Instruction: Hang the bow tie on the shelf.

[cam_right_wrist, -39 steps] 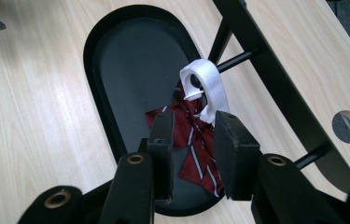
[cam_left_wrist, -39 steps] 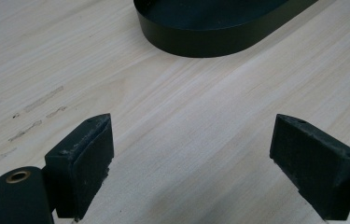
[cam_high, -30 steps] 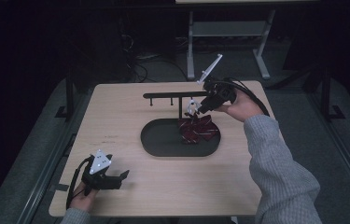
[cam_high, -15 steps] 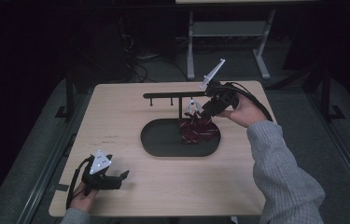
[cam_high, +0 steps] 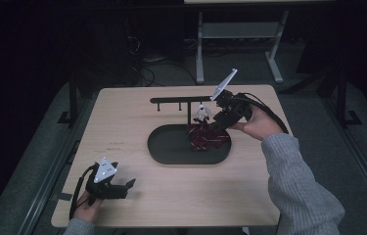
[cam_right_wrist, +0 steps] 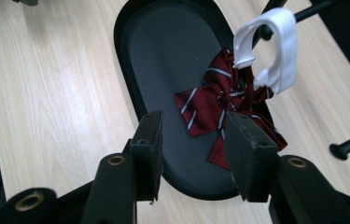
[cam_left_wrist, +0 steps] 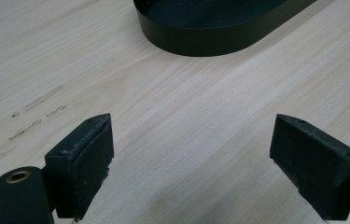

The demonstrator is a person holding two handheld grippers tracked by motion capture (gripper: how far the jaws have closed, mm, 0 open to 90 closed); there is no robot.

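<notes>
Right gripper (cam_right_wrist: 193,140) has its jaws apart w/ nothing pinched; they've just been opening. It hovers over the right end of the black oval tray (cam_high: 171,147), and in the right gripper view the red striped bow tie (cam_right_wrist: 219,109) lies past the tips, between the jaws' line but not pressed. Bow tie (cam_high: 205,137) sits on the tray's right part, its white strap (cam_right_wrist: 275,51) looped up by the rack bar (cam_high: 176,100); can't tell if the strap rests on a peg or just leans there. Left gripper (cam_left_wrist: 191,163) is spread wide, empty, parked at the near left corner of the table (cam_high: 137,122), well apart from the tray.

Risks, as I judge them: strap prob. not seated, so it could slip off & drop the tie back flat. If the right gripper pulls away low, a jaw could snag the cloth & drag it off the tray. A bump on the thin rack could tip it.

Around: rack post stands just beside the tie, so approach from far side is blocked; tray rim hems the near side. Cables & a metal stand on the floor beyond, no bother.
</notes>
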